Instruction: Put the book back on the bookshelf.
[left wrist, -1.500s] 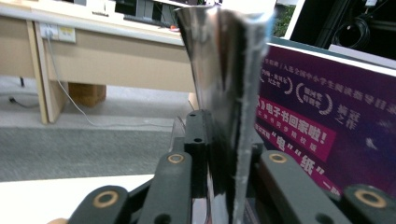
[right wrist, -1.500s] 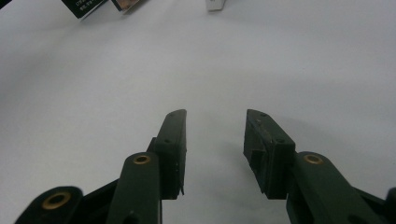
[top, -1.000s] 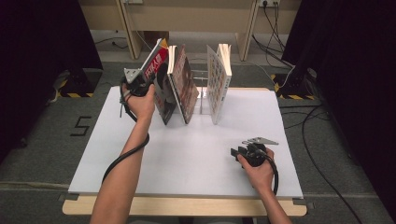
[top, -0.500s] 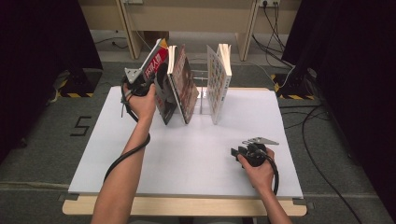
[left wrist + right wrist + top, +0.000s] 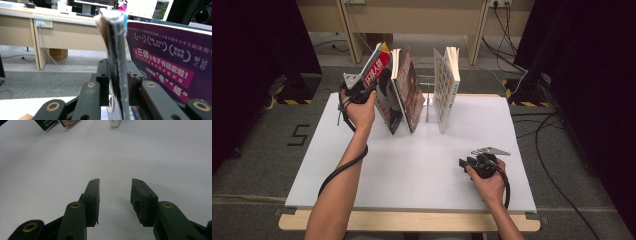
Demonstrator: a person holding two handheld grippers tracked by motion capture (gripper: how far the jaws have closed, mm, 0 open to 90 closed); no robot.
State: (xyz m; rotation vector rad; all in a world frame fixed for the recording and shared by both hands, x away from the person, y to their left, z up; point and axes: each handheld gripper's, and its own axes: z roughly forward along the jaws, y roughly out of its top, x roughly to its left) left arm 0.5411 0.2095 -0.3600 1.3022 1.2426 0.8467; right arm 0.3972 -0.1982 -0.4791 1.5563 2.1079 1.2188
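A thin book with a red cover (image 5: 379, 65) leans in the left slot of a clear rack (image 5: 428, 100) at the back of the white table (image 5: 412, 170). My left gripper (image 5: 362, 89) reaches its upper edge from the left. In the left gripper view the book's worn edge (image 5: 115, 37) runs up between the two jaws (image 5: 117, 65). These jaws have just been opening and stand loosely at each side of the book. My right gripper (image 5: 464, 164) rests low at the front right of the table, open and empty (image 5: 115, 185).
A second book (image 5: 409, 95), its purple cover (image 5: 170, 62) printed with text, leans beside the first. A third book (image 5: 446, 87) stands at the rack's right end. Cables and wooden table legs (image 5: 472, 35) lie on the floor behind.
The red-covered book has tipped slightly more to the left in the rack. The left hand has barely shifted and the right hand has stayed still.
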